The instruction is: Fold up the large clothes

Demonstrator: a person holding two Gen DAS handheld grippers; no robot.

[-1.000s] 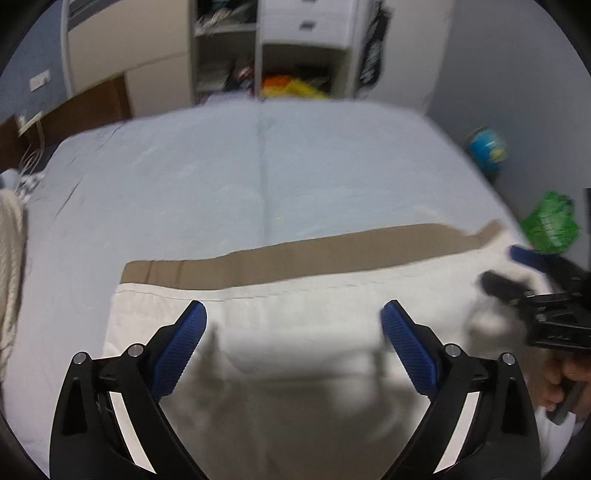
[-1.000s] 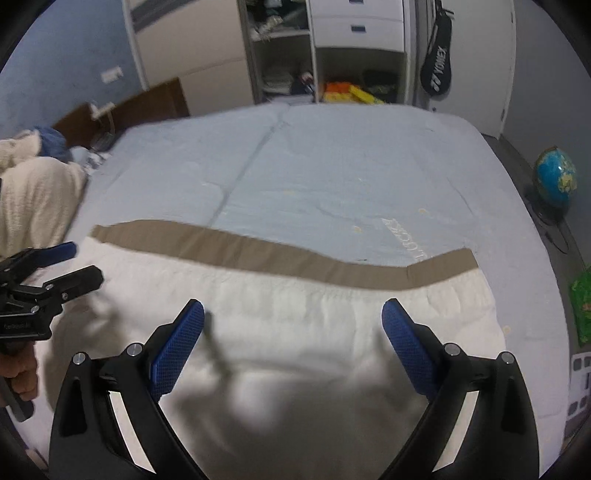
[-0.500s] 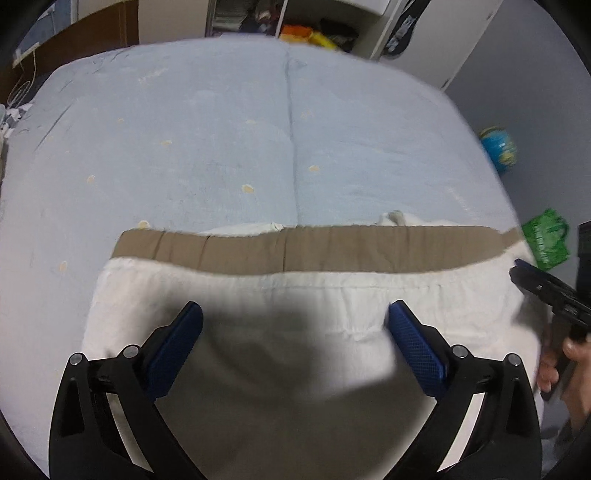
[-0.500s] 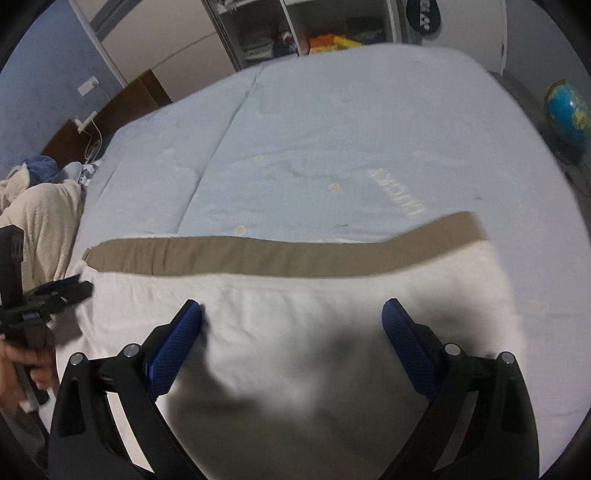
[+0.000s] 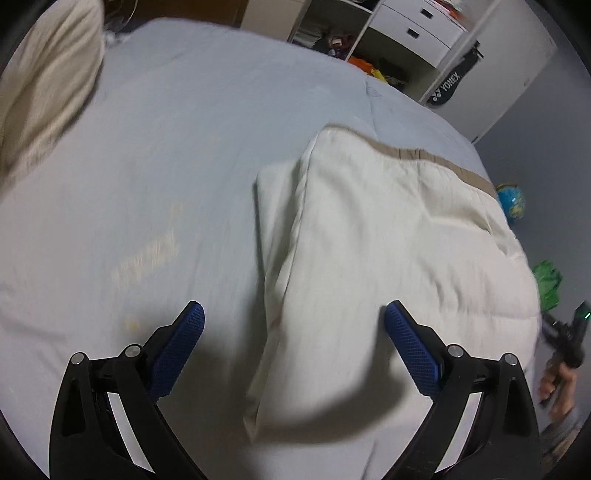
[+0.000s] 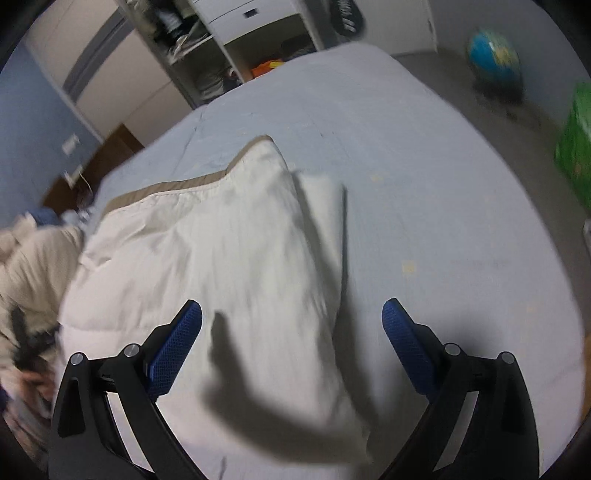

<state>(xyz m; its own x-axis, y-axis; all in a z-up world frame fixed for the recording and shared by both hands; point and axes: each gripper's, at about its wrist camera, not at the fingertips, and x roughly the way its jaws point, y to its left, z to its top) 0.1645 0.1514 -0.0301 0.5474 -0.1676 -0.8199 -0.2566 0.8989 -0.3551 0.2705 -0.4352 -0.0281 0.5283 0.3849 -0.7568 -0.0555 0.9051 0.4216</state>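
A wide bed [image 5: 184, 155] covered in a pale blue sheet fills both views, in a bedroom with grey-blue walls and a white shelving unit [image 5: 388, 33] with drawers standing past the far edge of the mattress. The task's thing, a cream garment [image 5: 388, 240] with a tan band [image 5: 443, 162] along its far edge, lies folded on the sheet; in the left wrist view it takes the right half of the bed, in the right wrist view [image 6: 221, 251] the left half, with a second layer peeking out along its side. The left hand-held gripper [image 5: 293, 347] hangs released above the garment's near side edge, its blue pads wide apart and holding nothing; the right hand-held gripper [image 6: 291, 343] is likewise spread and empty over the opposite edge, throwing a dark shadow across the cloth. Around the bed: a heaped cream blanket [image 5: 44, 81] at the head end, a globe [image 6: 495, 62] and something green [image 6: 576, 144] (blurred, perhaps a bag) on the floor. Nothing lies between either pair of fingers and the cloth. Only the left wrist view shows a dark racket bag [image 5: 447, 86] marked YONEX hanging by the shelves, and the person's other hand [image 5: 557, 384] gripping a black handle at the frame's right edge; only the right wrist view shows the brown headboard [image 6: 99, 162] against the blue wall.
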